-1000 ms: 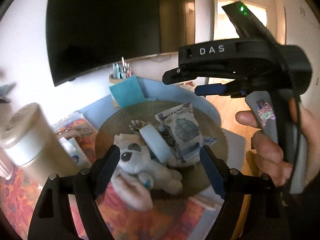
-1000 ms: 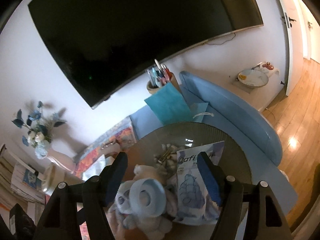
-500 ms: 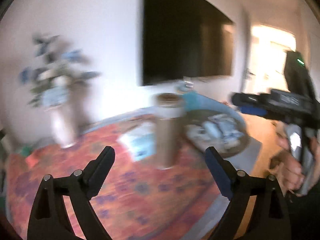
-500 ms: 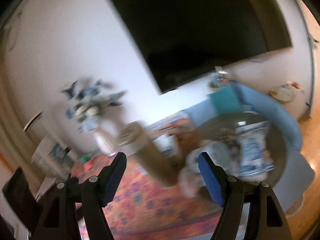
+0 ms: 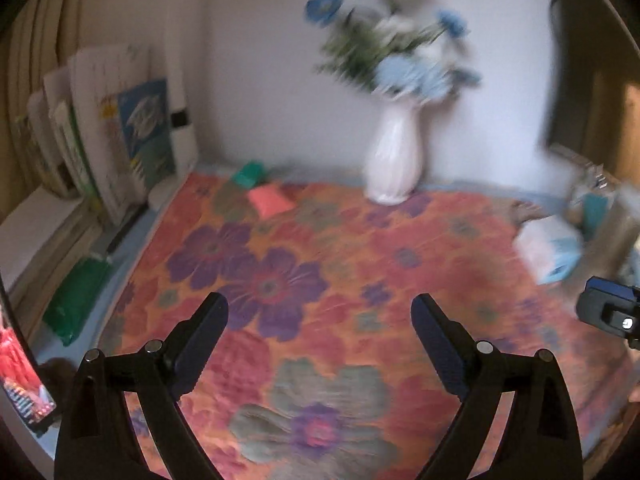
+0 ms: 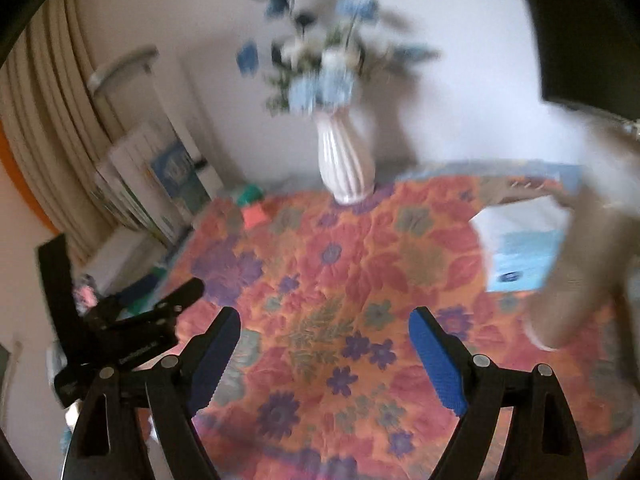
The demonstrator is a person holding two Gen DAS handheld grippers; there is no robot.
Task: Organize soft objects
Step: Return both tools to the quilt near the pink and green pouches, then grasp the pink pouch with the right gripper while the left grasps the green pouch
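Note:
My left gripper (image 5: 319, 314) is open and empty above a floral quilted cloth (image 5: 320, 264). My right gripper (image 6: 324, 326) is open and empty above the same cloth (image 6: 340, 272). A pink soft pad (image 5: 269, 200) and a green one (image 5: 249, 173) lie at the cloth's far left edge; they also show in the right wrist view, pink (image 6: 254, 216) and green (image 6: 249, 194). A green packet (image 5: 76, 300) lies left of the cloth. The frames are blurred. The round tray with the plush toy is out of view.
A white vase of blue flowers (image 5: 394, 160) stands at the back by the wall, also in the right wrist view (image 6: 345, 160). A white-and-blue tissue pack (image 5: 550, 248) (image 6: 520, 248) lies at the right. Books and papers (image 5: 112, 136) lean at the left.
Both grippers have swung left, away from the round tray with the plush toy and packets, to face the floral cloth and the vase. Both stayed open and empty.

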